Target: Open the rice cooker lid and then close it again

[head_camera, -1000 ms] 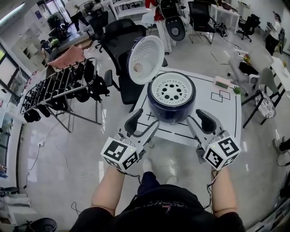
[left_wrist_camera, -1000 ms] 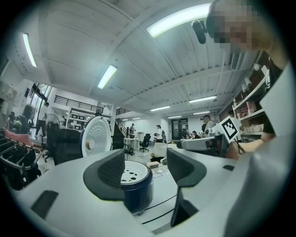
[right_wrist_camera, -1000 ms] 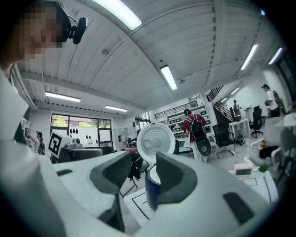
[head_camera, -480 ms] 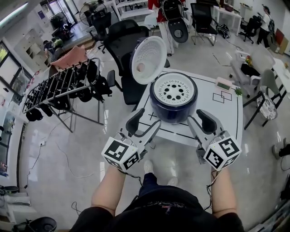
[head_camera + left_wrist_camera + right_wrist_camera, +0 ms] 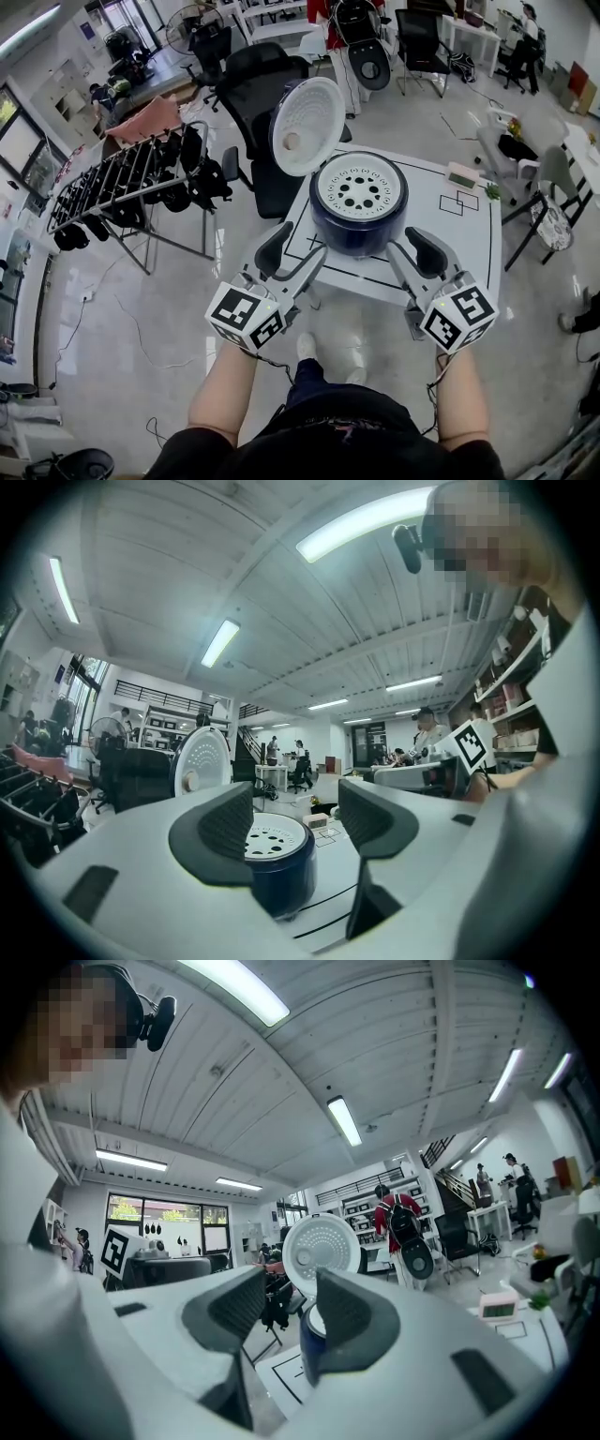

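A dark blue rice cooker [image 5: 357,223] stands on the white table [image 5: 450,246] with its round white lid [image 5: 306,113] swung up and back. A white perforated inner plate [image 5: 358,192] shows on top of the pot. My left gripper [image 5: 294,256] hovers open in front of the table's near edge, left of the cooker, and touches nothing. My right gripper [image 5: 412,255] stands open to the cooker's right, also empty. In the left gripper view the cooker [image 5: 278,874] shows between the open jaws of the left gripper [image 5: 295,819]. In the right gripper view the lid [image 5: 323,1243] rises beyond the right gripper [image 5: 286,1309].
A small white device [image 5: 459,174] lies at the table's far right, near drawn black squares. A rack hung with dark items [image 5: 122,187] stands to the left, and a black office chair [image 5: 251,77] sits behind the lid. People move about in the background.
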Demonstrator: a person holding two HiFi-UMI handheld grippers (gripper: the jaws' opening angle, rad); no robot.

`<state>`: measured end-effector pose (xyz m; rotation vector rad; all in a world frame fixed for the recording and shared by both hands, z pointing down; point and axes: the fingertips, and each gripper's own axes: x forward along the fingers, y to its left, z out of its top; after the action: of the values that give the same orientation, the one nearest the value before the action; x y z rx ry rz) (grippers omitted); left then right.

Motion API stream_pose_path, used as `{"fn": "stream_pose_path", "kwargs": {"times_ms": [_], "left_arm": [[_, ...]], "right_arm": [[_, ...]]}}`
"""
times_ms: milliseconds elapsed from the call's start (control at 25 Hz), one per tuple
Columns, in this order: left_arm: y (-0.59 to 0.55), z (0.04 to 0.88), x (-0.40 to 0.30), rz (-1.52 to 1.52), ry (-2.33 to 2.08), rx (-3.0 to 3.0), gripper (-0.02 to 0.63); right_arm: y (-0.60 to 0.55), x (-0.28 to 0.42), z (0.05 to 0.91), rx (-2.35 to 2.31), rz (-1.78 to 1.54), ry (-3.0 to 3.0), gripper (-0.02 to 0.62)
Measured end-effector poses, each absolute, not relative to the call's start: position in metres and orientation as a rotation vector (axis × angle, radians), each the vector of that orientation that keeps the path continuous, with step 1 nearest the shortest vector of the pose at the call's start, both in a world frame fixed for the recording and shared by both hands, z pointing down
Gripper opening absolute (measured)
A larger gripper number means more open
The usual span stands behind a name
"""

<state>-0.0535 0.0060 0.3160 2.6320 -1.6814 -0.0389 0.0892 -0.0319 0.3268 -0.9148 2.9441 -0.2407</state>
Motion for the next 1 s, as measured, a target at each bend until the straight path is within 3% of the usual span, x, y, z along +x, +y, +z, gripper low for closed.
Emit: {"fn": "stream_pose_path", "kwargs": {"times_ms": [640,1000], "left_arm": [[-0.008,0.295,-0.067,-0.054,-1.718,2.644,0.275],[-0.057,0.297,-0.12,-0.074,-1.678,2.653,0.275]], "right_arm": [[-0.046,0.083,0.312,-0.906,-0.207,2.933,0.172],[-0.089,0.041,0.314,-0.992,-0.217,2.916,0.172]]}}
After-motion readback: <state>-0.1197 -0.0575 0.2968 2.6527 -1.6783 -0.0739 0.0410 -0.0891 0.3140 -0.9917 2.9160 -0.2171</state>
